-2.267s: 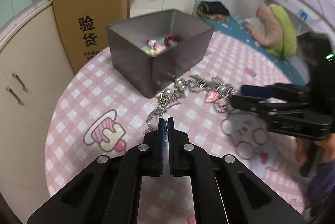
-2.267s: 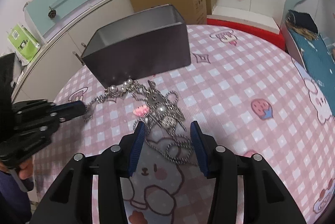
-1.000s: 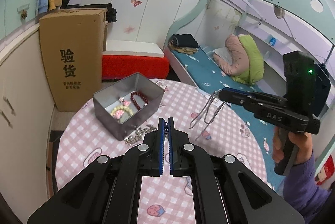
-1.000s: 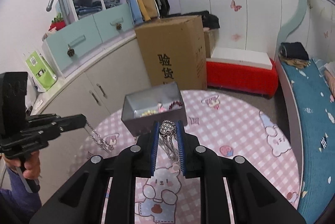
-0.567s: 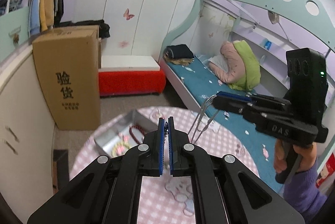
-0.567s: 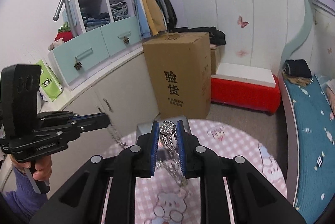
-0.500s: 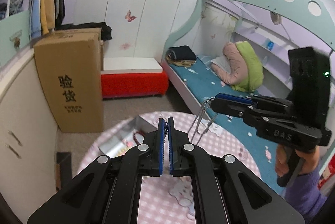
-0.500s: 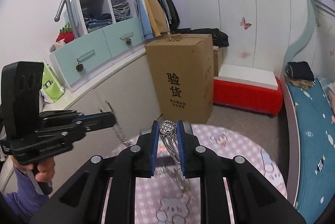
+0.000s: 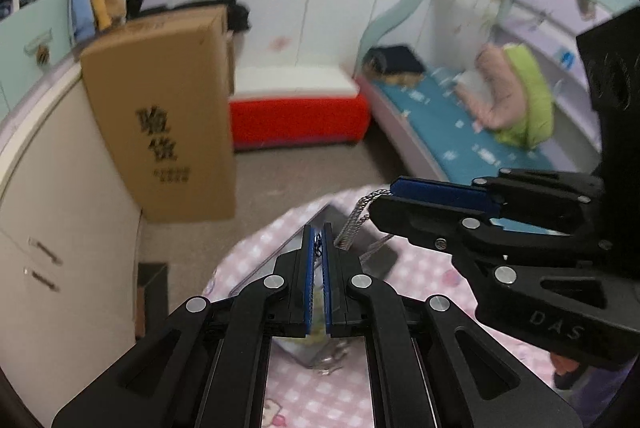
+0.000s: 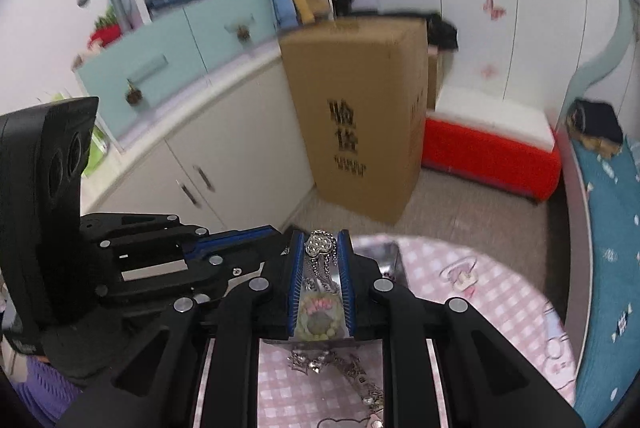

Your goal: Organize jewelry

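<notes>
Both grippers hold one silver chain necklace high above the pink checked table [image 9: 432, 268]. My left gripper [image 9: 319, 232] is shut on a thin end of the chain [image 9: 318, 242]. My right gripper [image 10: 319, 242] is shut on the chain's silver heart charm [image 10: 319, 243], with strands hanging below between its fingers. In the left wrist view the right gripper [image 9: 384, 197] is close on the right with the chain [image 9: 352, 224] drooping from its tip. The grey metal tin [image 9: 380, 256] lies below, mostly hidden; beaded pieces [image 10: 320, 316] inside it show between the right fingers.
A tall cardboard box [image 9: 168, 115] stands on the floor beyond the table, beside cream cabinets [image 10: 224, 155]. A red bench [image 9: 298, 119] and a bed [image 9: 460, 135] lie behind. More chain [image 10: 352, 372] trails onto the table under the right gripper.
Both grippers have closed in on each other and tilted down over the tin. The chain between them now hangs in a shorter loop. The view is blurred by motion.
</notes>
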{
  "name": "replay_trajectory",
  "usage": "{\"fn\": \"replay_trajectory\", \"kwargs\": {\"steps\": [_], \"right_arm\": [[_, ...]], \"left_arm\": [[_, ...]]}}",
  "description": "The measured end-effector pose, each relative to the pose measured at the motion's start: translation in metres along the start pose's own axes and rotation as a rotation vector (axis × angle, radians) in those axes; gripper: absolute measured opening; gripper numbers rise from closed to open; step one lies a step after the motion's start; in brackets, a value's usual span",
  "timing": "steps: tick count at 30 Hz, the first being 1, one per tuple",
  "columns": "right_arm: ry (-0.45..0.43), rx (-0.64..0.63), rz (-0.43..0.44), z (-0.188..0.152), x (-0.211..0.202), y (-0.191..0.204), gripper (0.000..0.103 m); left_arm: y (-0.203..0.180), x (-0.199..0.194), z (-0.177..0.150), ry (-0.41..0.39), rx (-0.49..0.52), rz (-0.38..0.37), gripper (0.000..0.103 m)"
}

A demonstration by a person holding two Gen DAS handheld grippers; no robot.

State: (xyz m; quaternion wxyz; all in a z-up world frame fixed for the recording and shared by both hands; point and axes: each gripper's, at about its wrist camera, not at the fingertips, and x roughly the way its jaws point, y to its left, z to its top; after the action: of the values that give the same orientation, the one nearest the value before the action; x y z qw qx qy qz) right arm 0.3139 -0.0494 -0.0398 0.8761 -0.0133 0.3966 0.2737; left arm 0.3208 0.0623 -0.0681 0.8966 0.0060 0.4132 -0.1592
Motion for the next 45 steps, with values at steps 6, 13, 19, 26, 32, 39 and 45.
{"fn": "replay_trajectory", "kwargs": {"steps": [6,13,19,26,32,39,45], "right_arm": [[0.102,0.025,-0.011,-0.018,0.047,-0.01,0.017],[0.144,0.047,-0.011,-0.027,0.064,-0.016,0.017],[0.131,0.061,-0.019,-0.029,0.056,-0.018,0.03],[0.061,0.08,-0.018,-0.032,0.015,-0.022,0.041],[0.001,0.063,-0.054,-0.057,-0.033,-0.03,0.049],[0.065,0.04,-0.125,-0.119,-0.037,-0.043,0.05],[0.141,0.044,-0.155,-0.167,-0.003,-0.044,0.05]], "left_arm": [[0.013,0.046,-0.026,0.078,-0.012,0.053,0.004],[0.015,0.057,-0.036,0.094,-0.012,0.085,0.006],[0.013,0.051,-0.038,0.087,-0.019,0.097,0.008],[0.01,0.009,-0.047,-0.017,-0.067,0.128,0.078],[-0.008,-0.026,-0.065,-0.087,-0.075,0.124,0.078],[-0.028,-0.042,-0.108,-0.113,-0.125,0.14,0.078],[-0.036,-0.024,-0.142,-0.055,-0.156,0.137,0.078]]}}
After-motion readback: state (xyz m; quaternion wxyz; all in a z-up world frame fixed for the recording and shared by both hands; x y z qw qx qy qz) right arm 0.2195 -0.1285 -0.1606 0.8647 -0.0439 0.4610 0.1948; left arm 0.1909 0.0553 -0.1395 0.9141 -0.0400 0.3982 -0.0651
